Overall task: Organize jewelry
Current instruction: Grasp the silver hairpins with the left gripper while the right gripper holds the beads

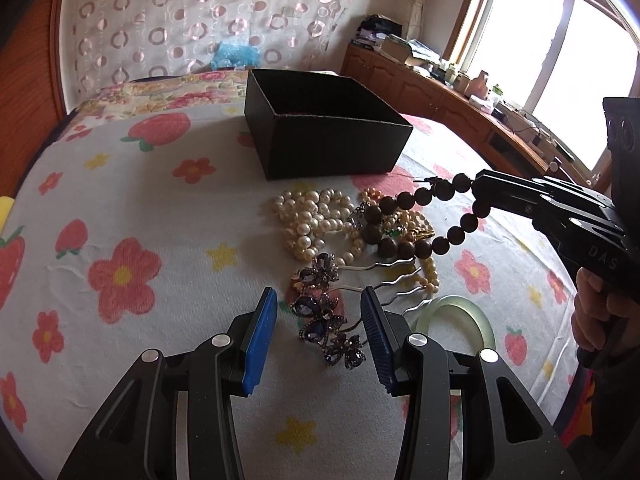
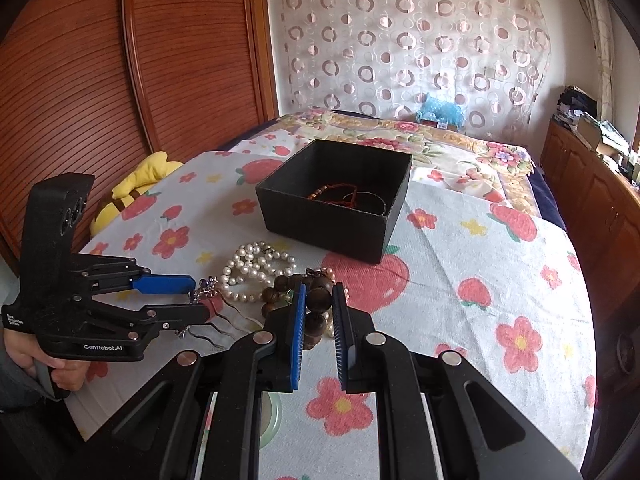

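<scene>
An open black box (image 1: 328,132) stands on the flowered cloth; in the right wrist view it (image 2: 320,216) holds a reddish bead string (image 2: 332,196) and a dark bangle. My right gripper (image 2: 319,300) is shut on a brown wooden bead bracelet (image 2: 316,300), lifting one end off the jewelry pile; in the left wrist view the bracelet (image 1: 404,200) hangs from it (image 1: 478,196). My left gripper (image 1: 320,312) is open, its fingers on either side of a purple jewelled hair comb (image 1: 324,312). White pearl strands (image 1: 308,216) lie behind.
A pale green jade bangle (image 1: 460,316) lies right of the comb. A yellow plush toy (image 2: 136,188) sits at the bed's left edge by the wooden wardrobe. A wooden cabinet (image 1: 440,96) with clutter runs under the window.
</scene>
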### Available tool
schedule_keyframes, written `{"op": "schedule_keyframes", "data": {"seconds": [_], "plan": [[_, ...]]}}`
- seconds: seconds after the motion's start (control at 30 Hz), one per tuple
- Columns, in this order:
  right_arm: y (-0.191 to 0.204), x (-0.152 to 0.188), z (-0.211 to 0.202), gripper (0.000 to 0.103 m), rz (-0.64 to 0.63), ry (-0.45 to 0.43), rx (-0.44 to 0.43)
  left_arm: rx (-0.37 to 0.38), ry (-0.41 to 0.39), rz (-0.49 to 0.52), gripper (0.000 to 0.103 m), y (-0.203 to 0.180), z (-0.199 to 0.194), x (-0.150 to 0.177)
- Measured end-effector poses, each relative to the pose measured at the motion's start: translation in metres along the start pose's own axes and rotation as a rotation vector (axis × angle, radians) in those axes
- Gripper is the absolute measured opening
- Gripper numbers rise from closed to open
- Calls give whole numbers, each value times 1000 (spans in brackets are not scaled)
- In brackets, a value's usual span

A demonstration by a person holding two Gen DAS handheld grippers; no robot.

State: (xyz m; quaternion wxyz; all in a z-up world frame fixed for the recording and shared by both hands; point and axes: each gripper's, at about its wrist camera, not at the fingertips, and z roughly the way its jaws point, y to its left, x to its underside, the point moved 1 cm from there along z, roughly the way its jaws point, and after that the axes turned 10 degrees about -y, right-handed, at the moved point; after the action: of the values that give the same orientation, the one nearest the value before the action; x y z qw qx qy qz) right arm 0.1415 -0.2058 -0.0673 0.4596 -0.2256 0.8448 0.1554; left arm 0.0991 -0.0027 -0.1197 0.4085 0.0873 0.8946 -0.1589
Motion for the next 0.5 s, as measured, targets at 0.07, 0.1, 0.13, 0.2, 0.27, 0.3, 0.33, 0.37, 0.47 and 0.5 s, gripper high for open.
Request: {"op": "schedule_keyframes", "data": {"seconds": [0.07,0.1,0.13,0.2,0.27,0.3,0.33,0.37,0.47,0.5], "plan": [[0,0,0,15,-1,-1,-1,-5,2,3,32,-1,1,-1],[0,0,0,15,-1,-2,0,-9,4,6,26,0,1,-1],[0,0,0,15,0,0,0,-9,3,6,26,0,1,-1],[0,0,0,15,-1,0,0,-11,-2,1,26,0,2,-1],[1,0,-1,15,-5,-3,2,-21,-15,5,26,-1,-1,-2],[1,-2,-2,15,-7,-4,3,-24,-24,10,26,-1,-3,-2],[1,-3,-3,15,-9,-6,4,-27,-35,15,26,-2,-6,-2],[2,-5,-4,15,-13,-9,6,-29,-48,19,26,-2,-10,-3],[3,-11,-7,15,-22,-22,8,-38,-91,38,26,-4,-22,-7],[4,-14,-9,15,-24,-27,9,-48,-109,49,26,-6,-26,-9]]}}
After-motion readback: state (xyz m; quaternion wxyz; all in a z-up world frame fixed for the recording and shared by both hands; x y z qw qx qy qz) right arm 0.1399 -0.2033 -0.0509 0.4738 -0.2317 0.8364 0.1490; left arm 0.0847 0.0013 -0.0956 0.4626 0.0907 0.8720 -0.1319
